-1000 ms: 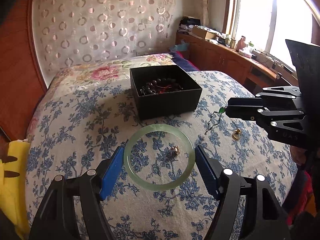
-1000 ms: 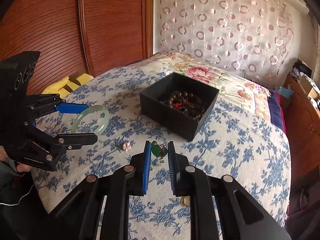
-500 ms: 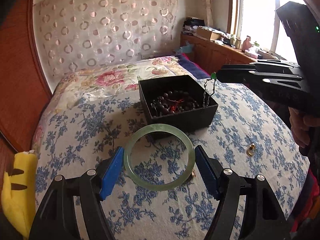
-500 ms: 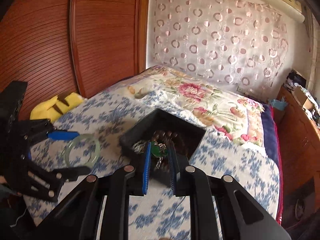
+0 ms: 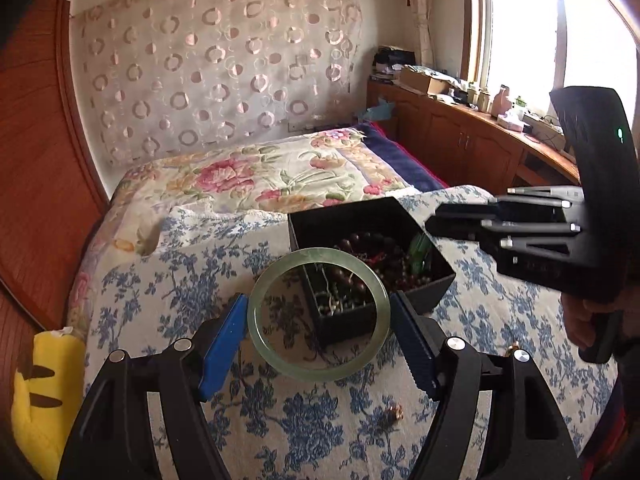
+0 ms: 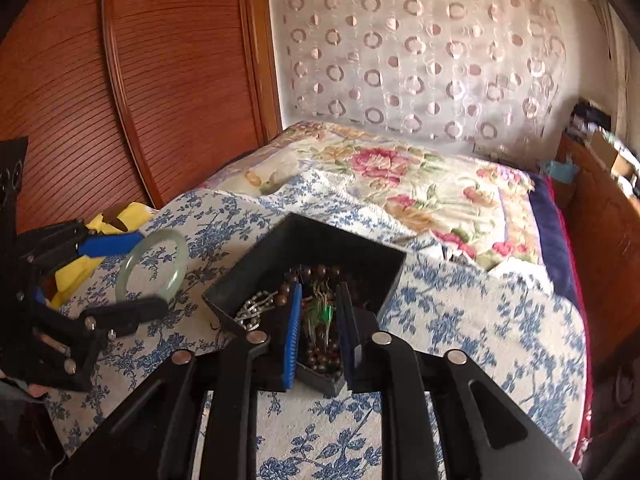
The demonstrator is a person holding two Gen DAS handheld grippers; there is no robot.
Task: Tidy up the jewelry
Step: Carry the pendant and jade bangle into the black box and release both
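Note:
My left gripper [image 5: 318, 316] is shut on a pale green jade bangle [image 5: 276, 356], held in the air just short of the black jewelry box [image 5: 352, 218]. The box holds dark beads, a silver chain and a green pendant necklace [image 6: 326, 314]. My right gripper [image 6: 318, 320] hovers over the box [image 6: 360, 252] with its jaws parted and nothing between them; the green pendant lies in the box below. In the right wrist view the bangle [image 6: 176, 276] and left gripper [image 6: 120, 272] are at the left.
A small ornament [image 5: 394, 412] and a gold ring [image 5: 514, 346] lie on the blue floral bedspread [image 5: 168, 288] near the box. A yellow plush toy [image 5: 44, 392] sits at the left bed edge. A wooden wardrobe is at the left, cabinets and a window at the right.
My right gripper carried the green pendant necklace over the box, opened and let it drop inside. My left gripper lifted the bangle and moved it toward the box.

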